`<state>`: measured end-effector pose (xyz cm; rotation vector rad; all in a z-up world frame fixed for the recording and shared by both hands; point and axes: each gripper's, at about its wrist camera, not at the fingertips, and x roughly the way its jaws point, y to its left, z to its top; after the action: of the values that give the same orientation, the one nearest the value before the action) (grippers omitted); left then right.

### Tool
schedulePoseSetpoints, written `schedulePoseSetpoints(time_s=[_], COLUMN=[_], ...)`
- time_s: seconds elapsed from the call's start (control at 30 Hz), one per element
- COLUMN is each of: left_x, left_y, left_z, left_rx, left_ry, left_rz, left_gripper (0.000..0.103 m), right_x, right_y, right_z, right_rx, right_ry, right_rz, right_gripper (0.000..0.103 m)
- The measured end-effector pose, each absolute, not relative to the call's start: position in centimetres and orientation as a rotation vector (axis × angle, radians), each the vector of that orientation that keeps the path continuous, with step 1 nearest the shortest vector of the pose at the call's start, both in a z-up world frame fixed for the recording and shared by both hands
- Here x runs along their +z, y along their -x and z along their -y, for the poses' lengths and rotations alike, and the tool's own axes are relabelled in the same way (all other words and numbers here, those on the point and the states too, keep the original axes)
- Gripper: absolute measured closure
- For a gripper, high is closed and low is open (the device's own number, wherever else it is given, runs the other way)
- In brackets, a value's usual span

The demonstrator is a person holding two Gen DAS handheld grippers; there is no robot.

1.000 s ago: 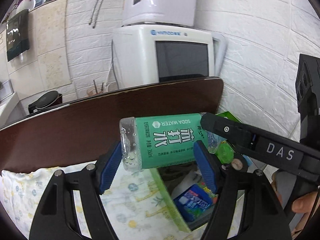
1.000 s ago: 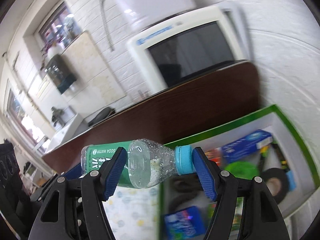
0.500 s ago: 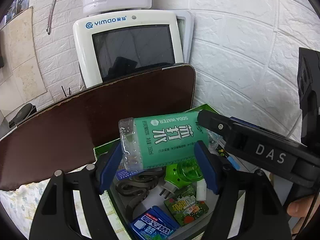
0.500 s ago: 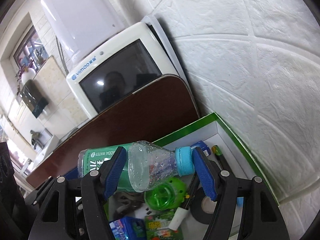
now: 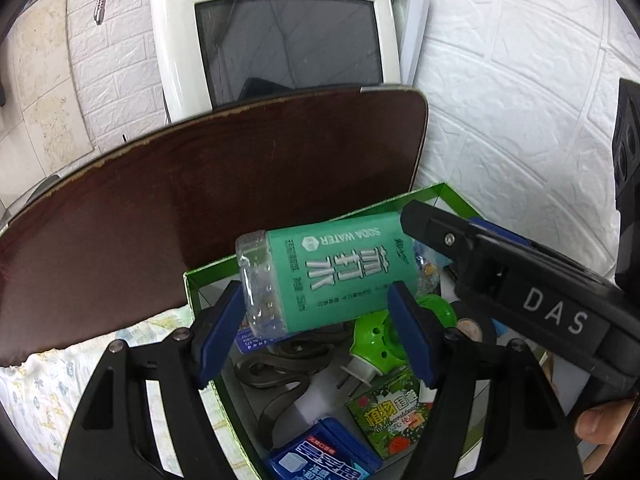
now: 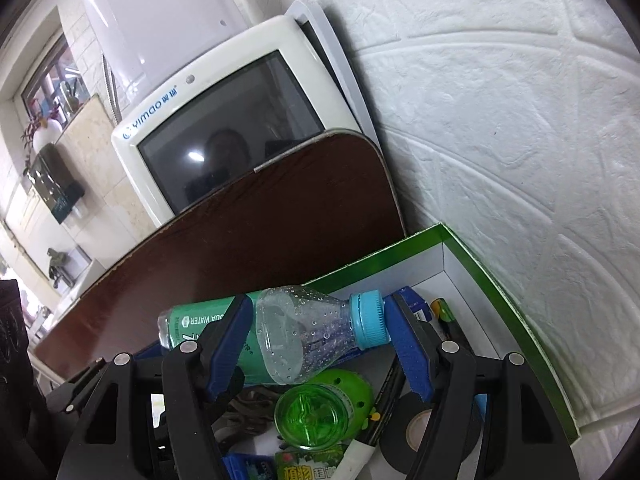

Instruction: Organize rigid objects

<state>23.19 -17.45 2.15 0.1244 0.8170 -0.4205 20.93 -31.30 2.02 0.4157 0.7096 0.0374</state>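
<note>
A soda water bottle [image 5: 340, 276] with a green label and blue cap [image 6: 370, 320] lies sideways in the air over a green-edged box [image 5: 192, 292]. My left gripper [image 5: 316, 328] is shut on its body end. My right gripper [image 6: 316, 340] is shut on its neck and cap end; its black finger marked DAS [image 5: 552, 316] shows in the left wrist view. The box [image 6: 500, 292] holds a green plug-in device [image 6: 316, 416], black tape roll [image 6: 420, 428], a green packet [image 5: 388, 420], a blue packet [image 5: 320, 460] and a black clip [image 5: 280, 376].
A dark brown board [image 5: 200, 200] stands behind the box, with a white monitor [image 5: 280, 32] behind it. A white brick-pattern wall [image 6: 500, 120] is close on the right. A patterned cloth [image 5: 48, 400] covers the surface left of the box.
Both grippers carried the bottle rightward and forward from above the cloth to above the box, and lowered it toward the contents. The grip on the bottle is unchanged.
</note>
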Motion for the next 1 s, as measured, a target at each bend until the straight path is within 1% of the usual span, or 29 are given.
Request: schedulePoseSetpoints(time_s=[0.03,0.23,0.47,0.73,0.77,0.83,0.9,1.0], left_x=[2.0,2.2,2.9,3.6,3.6,3.7,3.7,3.5], left_y=[-23.1,-22.7,-21.6,-19.5,-19.2,-18.4,-17.5,-16.3], left_z=[17.5,17.1,16.7,15.6,15.4,15.1,14.8,14.6], left_rx=[-0.418,-0.401,-0.379,-0.359,-0.351,-0.357,-0.366,-0.371], left_ry=[-0.130,-0.146,-0.165,-0.178,-0.175,-0.167,-0.172,-0.175], left_rz=[-0.819,-0.802,-0.773,-0.734,-0.729,-0.737,-0.730,-0.727], left_gripper=[0.030,0.030,0.030,0.024,0.024,0.022,0.022,0.019], right_x=[1.8,1.3,2.2,4.2,4.4,4.7,5.0,5.2], right_y=[-21.1,-21.0,-19.7,-16.8,-16.2,-15.2,-13.6,-11.9], right_z=[31.2,30.8,30.1,28.5,28.4,28.2,28.0,27.5], right_rx=[0.037,0.026,0.015,-0.016,-0.028,-0.041,-0.058,-0.086], right_ry=[-0.414,-0.394,-0.360,-0.247,-0.231,-0.217,-0.202,-0.161], right_rz=[-0.716,-0.722,-0.703,-0.675,-0.675,-0.668,-0.647,-0.647], right_gripper=[0.032,0.032,0.032,0.032,0.030,0.022,0.021,0.021])
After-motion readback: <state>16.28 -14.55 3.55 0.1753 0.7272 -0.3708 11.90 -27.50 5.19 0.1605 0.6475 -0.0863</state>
